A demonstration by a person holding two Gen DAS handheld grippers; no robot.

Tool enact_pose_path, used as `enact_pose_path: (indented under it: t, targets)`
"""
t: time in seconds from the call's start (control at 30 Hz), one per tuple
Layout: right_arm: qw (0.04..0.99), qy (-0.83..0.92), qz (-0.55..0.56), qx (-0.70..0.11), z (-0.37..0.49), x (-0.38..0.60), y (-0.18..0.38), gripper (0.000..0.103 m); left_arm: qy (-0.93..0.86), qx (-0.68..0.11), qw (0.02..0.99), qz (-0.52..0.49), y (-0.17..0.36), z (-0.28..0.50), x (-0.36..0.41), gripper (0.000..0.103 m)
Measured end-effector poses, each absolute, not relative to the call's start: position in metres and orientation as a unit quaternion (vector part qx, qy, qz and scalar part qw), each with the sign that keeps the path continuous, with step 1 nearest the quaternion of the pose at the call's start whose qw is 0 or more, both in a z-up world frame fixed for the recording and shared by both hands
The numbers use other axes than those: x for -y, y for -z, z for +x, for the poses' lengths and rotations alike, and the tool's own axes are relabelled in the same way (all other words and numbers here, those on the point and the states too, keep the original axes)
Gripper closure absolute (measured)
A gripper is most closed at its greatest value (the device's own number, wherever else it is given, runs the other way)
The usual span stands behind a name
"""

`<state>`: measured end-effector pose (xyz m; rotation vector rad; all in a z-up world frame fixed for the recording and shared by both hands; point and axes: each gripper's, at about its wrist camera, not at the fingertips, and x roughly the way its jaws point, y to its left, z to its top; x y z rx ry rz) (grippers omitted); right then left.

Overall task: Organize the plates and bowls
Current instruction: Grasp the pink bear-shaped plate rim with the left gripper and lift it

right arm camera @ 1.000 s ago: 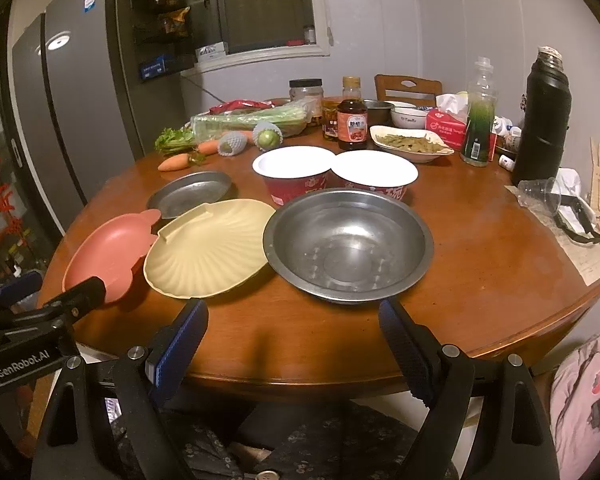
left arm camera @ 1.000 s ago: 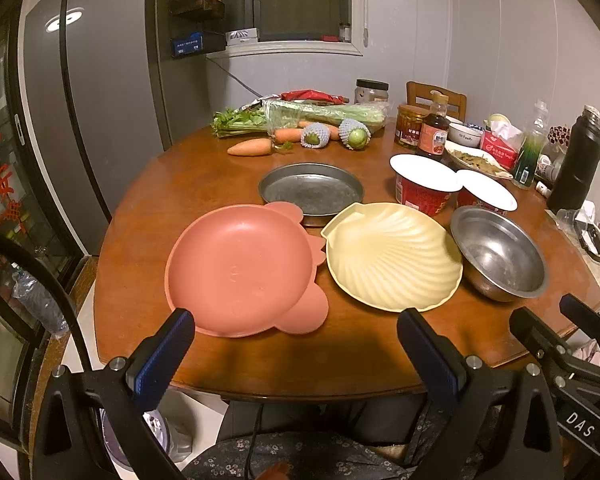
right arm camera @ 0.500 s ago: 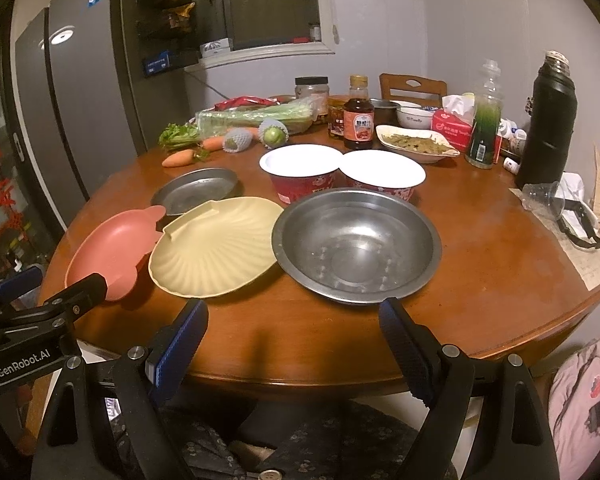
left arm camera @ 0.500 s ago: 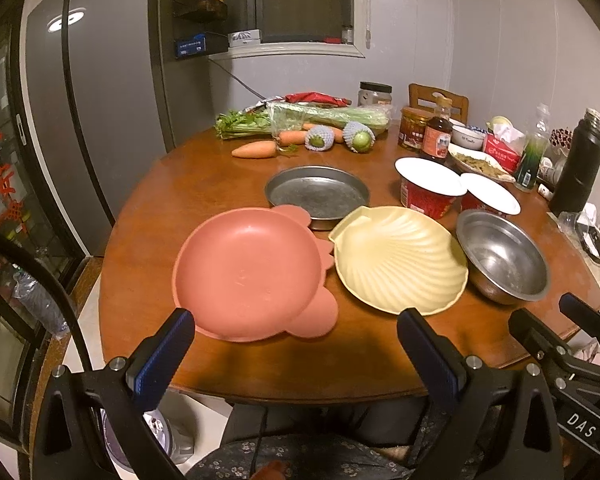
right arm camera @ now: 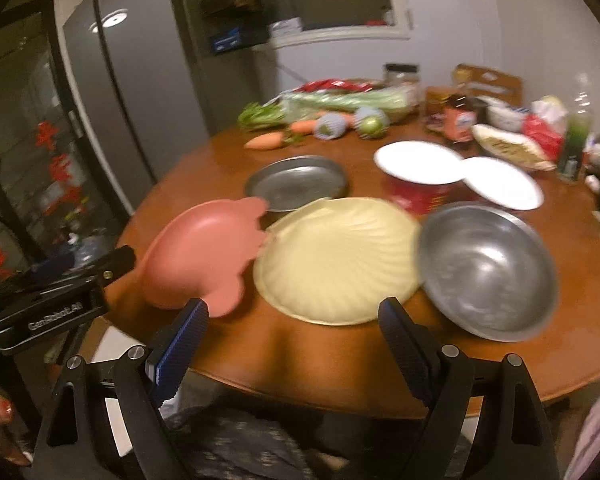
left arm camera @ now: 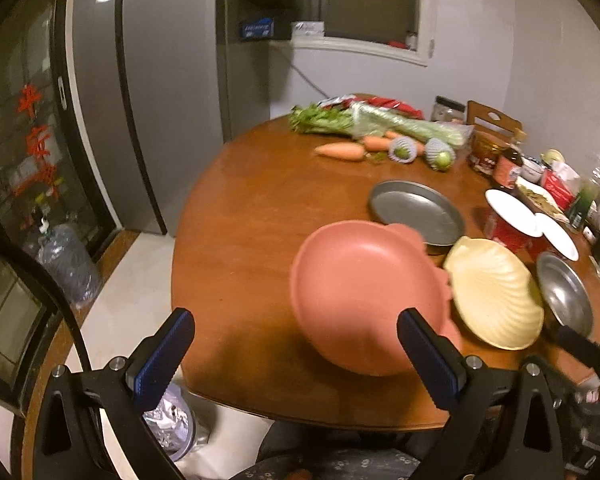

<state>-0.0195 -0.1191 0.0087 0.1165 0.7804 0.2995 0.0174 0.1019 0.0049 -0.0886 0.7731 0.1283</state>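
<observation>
A pink bear-shaped plate (left arm camera: 360, 296) lies near the round table's front edge, also in the right wrist view (right arm camera: 204, 252). Right of it lie a cream shell-shaped plate (left arm camera: 496, 292) (right arm camera: 336, 260) and a steel bowl (left arm camera: 564, 292) (right arm camera: 488, 268). A flat steel plate (left arm camera: 416, 212) (right arm camera: 296, 182) sits behind them. My left gripper (left arm camera: 296, 356) is open and empty in front of the pink plate, its right finger over the plate's near rim. My right gripper (right arm camera: 296, 344) is open and empty in front of the cream plate. Both views are blurred.
Two red cups with white lids (right arm camera: 420, 172) stand behind the steel bowl. Carrots, greens and wrapped fruit (left arm camera: 380, 136) lie at the back of the wooden table (left arm camera: 260, 240), bottles and jars (right arm camera: 460, 116) at the back right. A grey fridge (left arm camera: 160, 100) stands left.
Both grippers have swung to the left, so the plates now sit further right in each view. The plates and bowl have not moved. Both grippers stay open.
</observation>
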Motion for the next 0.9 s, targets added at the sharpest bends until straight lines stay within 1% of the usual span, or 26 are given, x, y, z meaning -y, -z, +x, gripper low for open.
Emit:
enact_pose_path:
  t: [0.07, 0.13, 0.23, 0.3, 0.37, 0.4, 0.43, 0.57, 0.7, 0.73, 0.8, 0.87, 0.9]
  targets:
    - [0.904, -0.164, 0.054, -0.391, -0.014, 0.104, -0.003, 0.020, -0.069, -0.385, 0.919, -0.044, 0.000, 0.023, -0.110, 0.001]
    - [0.896, -0.182, 0.046, -0.402, -0.011, 0.092, 0.002, 0.031, -0.070, -0.390, 0.917, -0.048, 0.005, 0.028, -0.117, 0.001]
    - [0.884, -0.200, 0.048, -0.421, 0.000, 0.078, 0.013, 0.043, -0.064, -0.397, 0.914, -0.053, 0.012, 0.036, -0.123, 0.001]
    - [0.881, -0.202, 0.042, -0.425, 0.005, 0.072, 0.017, 0.049, -0.055, -0.400, 0.914, -0.051, 0.015, 0.038, -0.122, 0.002]
    - [0.879, -0.208, 0.037, -0.428, 0.010, 0.065, 0.021, 0.052, -0.049, -0.405, 0.912, -0.050, 0.018, 0.041, -0.120, 0.007]
    - [0.878, -0.208, 0.037, -0.429, 0.011, 0.065, 0.021, 0.054, -0.041, -0.406, 0.912, -0.049, 0.019, 0.043, -0.118, 0.008]
    - [0.878, -0.210, 0.035, -0.429, 0.012, 0.062, 0.022, 0.054, -0.038, -0.408, 0.911, -0.050, 0.020, 0.044, -0.117, 0.009]
    - [0.876, -0.213, 0.032, -0.432, 0.019, 0.057, 0.025, 0.055, -0.022, -0.423, 0.904, -0.057, 0.027, 0.049, -0.115, 0.022]
    - [0.880, -0.209, 0.026, -0.426, 0.024, 0.052, 0.026, 0.055, -0.008, -0.430, 0.901, -0.058, 0.031, 0.051, -0.115, 0.032]
    - [0.881, -0.206, 0.023, -0.426, 0.025, 0.051, 0.026, 0.055, -0.004, -0.433, 0.899, -0.060, 0.032, 0.051, -0.115, 0.037]
    - [0.880, -0.201, 0.022, -0.429, 0.028, 0.050, 0.027, 0.055, 0.000, -0.436, 0.898, -0.063, 0.033, 0.052, -0.115, 0.041]
    - [0.880, -0.199, 0.021, -0.431, 0.028, 0.049, 0.027, 0.055, 0.000, -0.439, 0.896, -0.062, 0.035, 0.052, -0.114, 0.048]
    - [0.880, -0.197, 0.019, -0.431, 0.028, 0.048, 0.027, 0.055, 0.001, -0.439, 0.896, -0.062, 0.035, 0.053, -0.113, 0.050]
